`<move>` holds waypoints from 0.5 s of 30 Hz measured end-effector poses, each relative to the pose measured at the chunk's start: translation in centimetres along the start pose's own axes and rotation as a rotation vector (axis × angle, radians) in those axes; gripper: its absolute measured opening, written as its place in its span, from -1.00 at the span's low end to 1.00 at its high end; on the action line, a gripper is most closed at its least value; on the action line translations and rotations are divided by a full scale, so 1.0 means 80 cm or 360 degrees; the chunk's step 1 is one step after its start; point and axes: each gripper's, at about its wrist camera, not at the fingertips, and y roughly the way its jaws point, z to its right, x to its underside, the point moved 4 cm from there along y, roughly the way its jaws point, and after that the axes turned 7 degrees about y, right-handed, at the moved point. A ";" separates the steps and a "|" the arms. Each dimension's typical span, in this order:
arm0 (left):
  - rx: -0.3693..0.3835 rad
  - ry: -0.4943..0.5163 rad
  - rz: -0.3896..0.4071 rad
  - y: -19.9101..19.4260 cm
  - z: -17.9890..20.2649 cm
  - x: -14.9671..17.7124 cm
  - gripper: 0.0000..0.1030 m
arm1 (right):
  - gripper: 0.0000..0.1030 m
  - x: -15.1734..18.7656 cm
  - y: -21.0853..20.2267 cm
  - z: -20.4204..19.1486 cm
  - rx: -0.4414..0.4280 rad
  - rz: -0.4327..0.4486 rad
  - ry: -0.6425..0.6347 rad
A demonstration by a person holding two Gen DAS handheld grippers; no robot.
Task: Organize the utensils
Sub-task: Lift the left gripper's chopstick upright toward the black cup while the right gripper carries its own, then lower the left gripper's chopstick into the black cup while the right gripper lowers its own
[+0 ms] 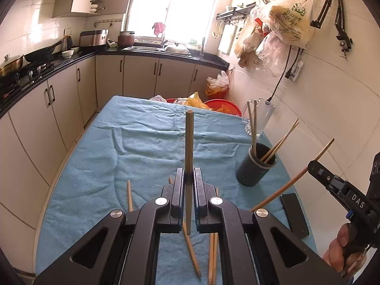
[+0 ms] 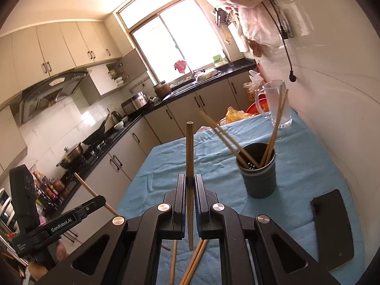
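My left gripper [image 1: 189,175] is shut on a wooden chopstick [image 1: 189,142] that stands upright between the jaws, above the blue cloth. My right gripper [image 2: 190,182] is shut on another chopstick [image 2: 190,152]; it also shows in the left wrist view [image 1: 315,166] at the right, its chopstick [image 1: 287,185] slanting. A dark grey utensil cup [image 1: 255,168] with several chopsticks stands at the right; it also shows in the right wrist view [image 2: 260,178]. Several loose chopsticks [image 1: 193,256] lie on the cloth under the grippers.
A glass mug [image 1: 260,118] with two chopsticks stands behind the cup by the wall. A black phone [image 1: 294,213] lies on the blue-clothed table [image 1: 106,154] at the right. Kitchen counters run left and behind; red basins [image 1: 223,106] sit past the table's far edge.
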 end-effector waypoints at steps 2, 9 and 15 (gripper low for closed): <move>0.0012 0.0012 0.0004 0.000 0.006 -0.005 -0.88 | -0.86 -0.007 -0.005 0.008 0.0008 0.0023 0.0021; 0.0085 0.0057 0.0013 0.001 0.036 -0.028 -0.88 | -0.86 -0.033 -0.030 0.035 0.0037 0.0119 0.0098; 0.0166 0.0088 0.0018 0.007 0.065 -0.054 -0.88 | -0.87 -0.062 -0.052 0.061 0.0070 0.0203 0.0159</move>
